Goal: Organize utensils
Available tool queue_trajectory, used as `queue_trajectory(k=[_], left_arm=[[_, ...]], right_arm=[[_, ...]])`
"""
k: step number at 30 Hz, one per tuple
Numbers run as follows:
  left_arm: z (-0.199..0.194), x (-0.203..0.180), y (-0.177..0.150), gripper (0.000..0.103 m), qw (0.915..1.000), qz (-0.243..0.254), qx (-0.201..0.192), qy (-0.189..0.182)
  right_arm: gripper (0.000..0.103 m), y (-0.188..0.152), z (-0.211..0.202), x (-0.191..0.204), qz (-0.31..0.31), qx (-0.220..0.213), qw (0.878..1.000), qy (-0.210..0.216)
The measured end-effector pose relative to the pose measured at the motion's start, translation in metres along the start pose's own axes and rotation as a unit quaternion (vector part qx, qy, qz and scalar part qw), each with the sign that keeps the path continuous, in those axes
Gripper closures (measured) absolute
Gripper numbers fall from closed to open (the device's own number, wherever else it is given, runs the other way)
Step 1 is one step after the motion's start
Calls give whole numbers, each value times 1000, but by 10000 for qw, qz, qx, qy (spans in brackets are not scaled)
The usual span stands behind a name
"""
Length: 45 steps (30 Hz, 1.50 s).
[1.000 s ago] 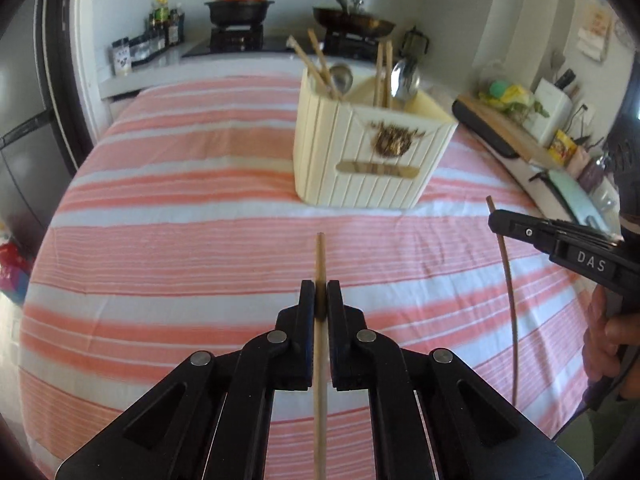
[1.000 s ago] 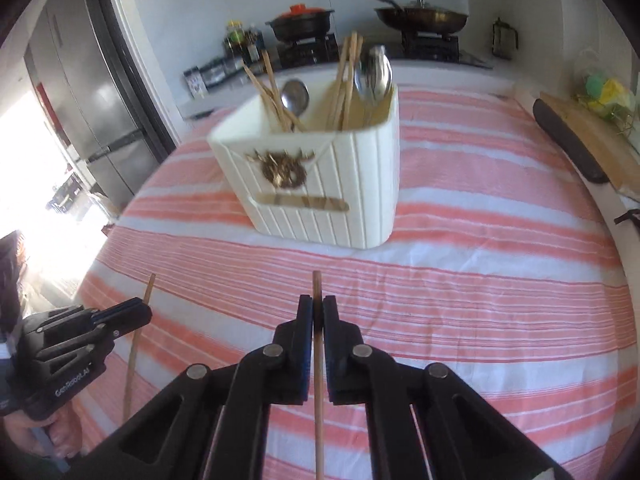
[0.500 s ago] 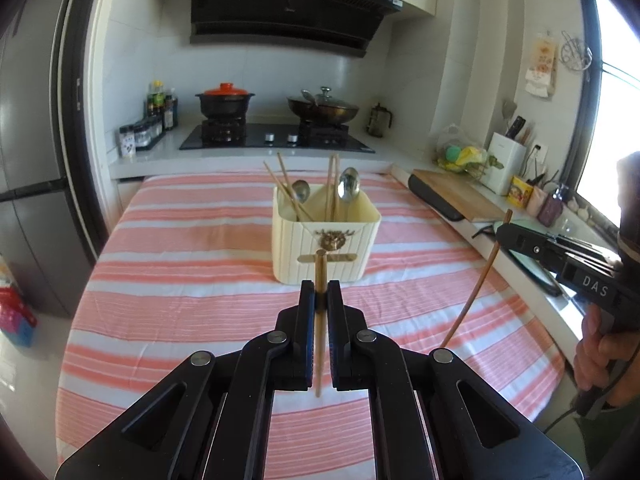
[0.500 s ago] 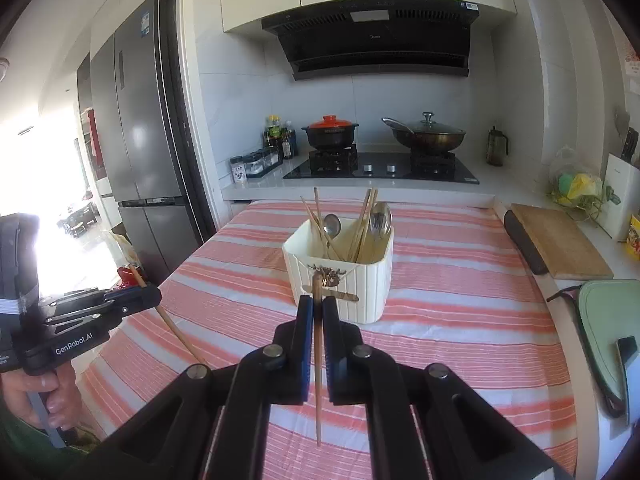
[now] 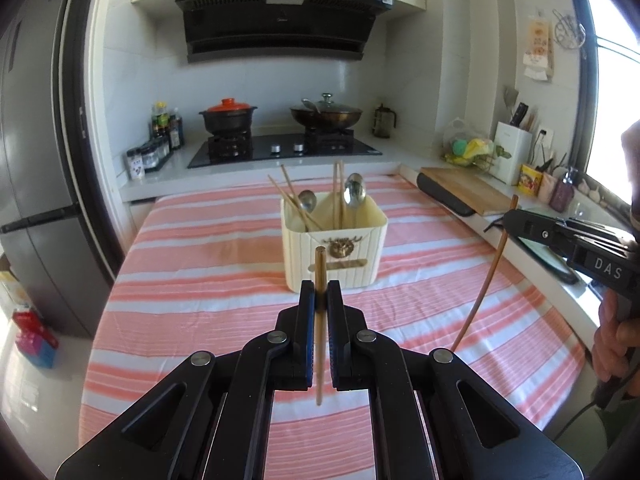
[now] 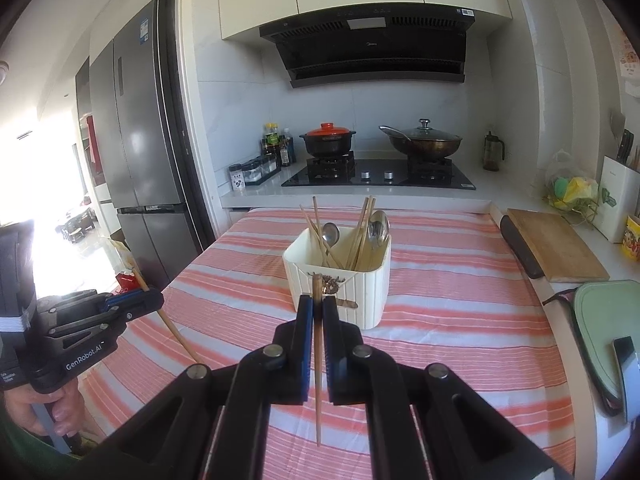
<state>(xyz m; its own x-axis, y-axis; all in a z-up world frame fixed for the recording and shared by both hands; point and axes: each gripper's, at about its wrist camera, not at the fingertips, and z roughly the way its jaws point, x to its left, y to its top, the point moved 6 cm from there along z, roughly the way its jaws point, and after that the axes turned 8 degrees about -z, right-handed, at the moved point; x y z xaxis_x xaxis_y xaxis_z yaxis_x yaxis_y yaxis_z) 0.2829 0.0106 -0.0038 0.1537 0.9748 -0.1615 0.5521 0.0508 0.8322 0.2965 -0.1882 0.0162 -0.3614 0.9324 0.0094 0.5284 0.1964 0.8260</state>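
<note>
Two chopsticks are up off the striped surface (image 5: pixel 192 280), one clamped in each tool. The left tool (image 5: pixel 321 300) is closed on a pale chopstick (image 5: pixel 319 320), pinching it near its upper end so that most of the stick hangs down below the jaws; its long axis runs close to upright. The right tool (image 6: pixel 318 316) is likewise closed on a darker chopstick (image 6: pixel 317 380), also near its top, and seen from the left wrist this stick slants, its lower tip swinging in toward the middle. Neither tip touches the cloth.

The cream utensil holder (image 6: pixel 372 292) stands straight ahead of both tools, well apart from them and lower, with chopsticks and two spoons already leaning inside. Both hands look about equally near it, left tool on its left flank, right tool on its right. The coming move, as I judge it, turns on carrying each stick forward over the holder's open rim and lowering it tip first.
</note>
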Motion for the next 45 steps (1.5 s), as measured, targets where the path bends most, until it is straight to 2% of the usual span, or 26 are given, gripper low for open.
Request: queue_trajectory(k=[4,8,12,16,19,21,25,29,30,31,32,33,34,35,36,40,42,45], left_arm=[[-1,6,33,99,9994,-171,-28,-309],[-6,10,97,99,9969,-399,-344,-584],[-1,5,160,99,9940,-333,-893,-537],[32,3,199,99,9916,-412,-1122,-503],[77,5,206,99,9937,-508,-895,-449],[111,8,199,99,9955,-611,-588,-422],[179,15,174,99,9955,-839,212,-377],[225,22,149,97,9933,-888,723,-156],[230,24,144,93,9931,-870,787,-69],[232,24,140,79,9929,-845,841,-25],[230,25,138,60,9930,-825,846,5],[226,25,136,50,9937,-802,778,25],[218,26,135,33,9949,-752,674,66],[207,26,134,27,9961,-672,548,153],[195,27,132,19,9971,-573,417,267],[141,25,123,0,9955,-93,-56,946],[107,21,108,1,9913,43,-311,1280],[65,14,78,0,9873,-44,-359,1550]], right_arm=[[98,17,6,-9,-17,-33,10000,-57],[98,66,11,-24,-107,-311,9993,-151],[98,125,23,-41,-131,-694,9971,-277],[98,167,49,-57,25,-933,9953,-268],[98,179,76,-60,-81,-995,9946,-289],[98,177,104,-59,-147,-803,9963,-263],[98,149,174,-63,-67,24,10000,3],[97,113,234,-69,158,727,9969,237],[96,107,245,-72,246,819,9959,289],[96,103,252,-74,317,881,9951,320],[92,100,257,-77,352,920,9946,314],[81,99,257,-79,388,910,9947,276],[73,100,254,-82,424,850,9952,235],[60,102,247,-84,456,749,9959,213],[53,104,236,-84,472,615,9968,189],[39,113,171,-76,213,50,9997,-86],[21,108,129,-69,108,-260,9991,-322],[5,90,75,-53,49,-474,9957,-795]])
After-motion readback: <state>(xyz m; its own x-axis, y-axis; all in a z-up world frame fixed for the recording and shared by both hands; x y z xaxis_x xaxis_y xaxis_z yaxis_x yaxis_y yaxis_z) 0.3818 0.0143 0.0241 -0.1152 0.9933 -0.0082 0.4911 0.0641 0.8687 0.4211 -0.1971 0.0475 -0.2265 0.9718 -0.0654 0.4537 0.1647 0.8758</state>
